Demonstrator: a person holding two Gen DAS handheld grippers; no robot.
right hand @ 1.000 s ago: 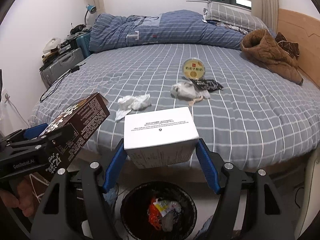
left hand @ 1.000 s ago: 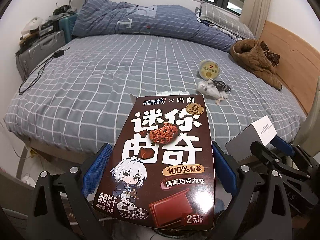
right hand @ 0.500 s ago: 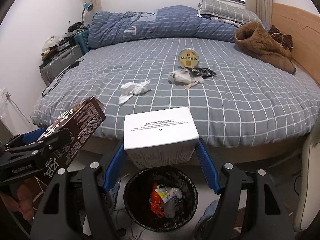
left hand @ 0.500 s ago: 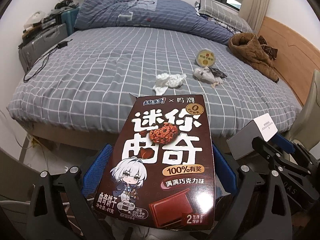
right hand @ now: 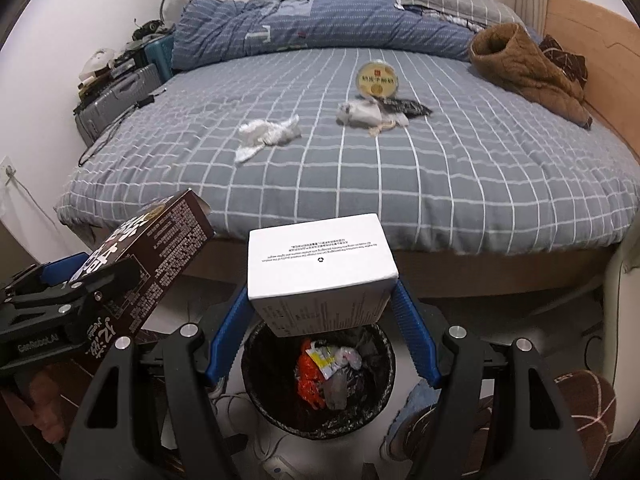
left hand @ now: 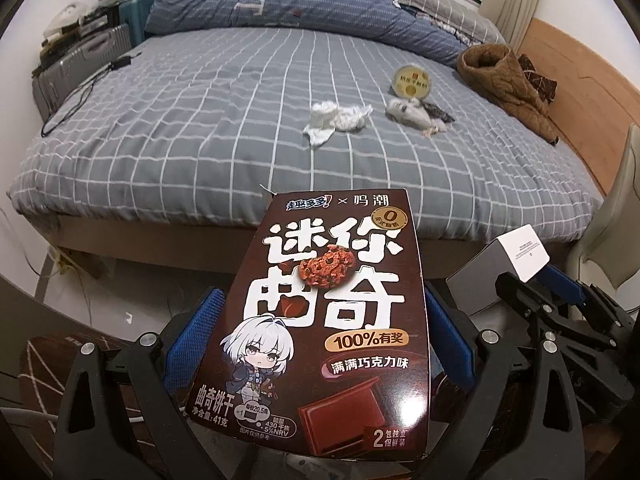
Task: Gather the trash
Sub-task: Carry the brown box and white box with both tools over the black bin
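Observation:
My left gripper (left hand: 320, 336) is shut on a brown cookie box (left hand: 332, 320), also in the right wrist view (right hand: 156, 256). My right gripper (right hand: 320, 316) is shut on a white box (right hand: 320, 260), held just above a black trash bin (right hand: 256, 364) with wrappers inside. The white box also shows in the left wrist view (left hand: 516, 256). On the bed lie crumpled white tissue (right hand: 268, 134), a grey-white wad (right hand: 360, 114), a dark wrapper (right hand: 404, 106) and a round yellow-lidded tub (right hand: 378, 78).
The grey checked bed (right hand: 440, 168) fills the view ahead. A brown coat (right hand: 524, 68) lies by the wooden headboard. A suitcase (right hand: 116, 100) and a cable are at the bed's left side. A chair edge (left hand: 616, 216) is at right.
Both grippers have drawn back from the bed and tilted down with their boxes. The trash bin has come further into view under the white box.

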